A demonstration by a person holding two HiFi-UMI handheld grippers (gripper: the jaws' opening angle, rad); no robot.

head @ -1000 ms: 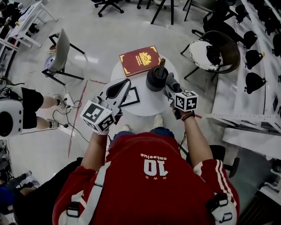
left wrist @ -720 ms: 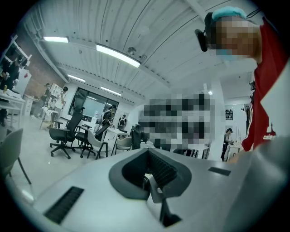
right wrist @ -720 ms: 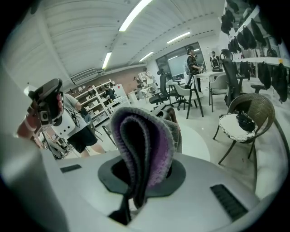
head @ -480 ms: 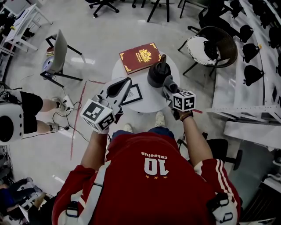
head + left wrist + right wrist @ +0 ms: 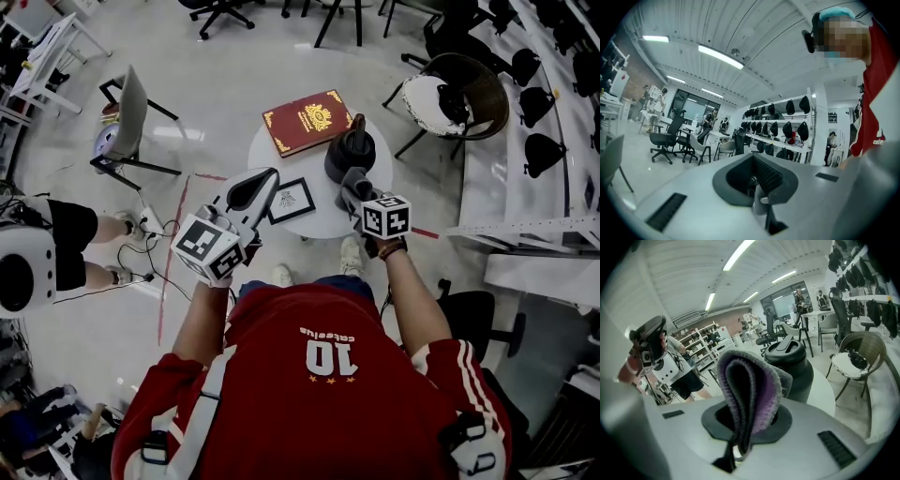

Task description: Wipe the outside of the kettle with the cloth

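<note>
Firmly clenched, the right gripper [image 5: 350, 185] pinches a folded purple-grey cloth [image 5: 749, 385] that stands up between its jaws, just beside the black kettle [image 5: 350, 150]. That kettle stands upright at the right edge of the round white table [image 5: 323, 217]. The left gripper [image 5: 251, 188], jaws together on nothing, hangs over the near-left edge by a framed card [image 5: 291, 199]. A red book [image 5: 307, 120] lies at the far edge.

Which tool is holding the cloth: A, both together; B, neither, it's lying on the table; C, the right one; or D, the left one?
C: the right tool is shut on the folded cloth, just in front of the kettle, while the left tool holds nothing.
</note>
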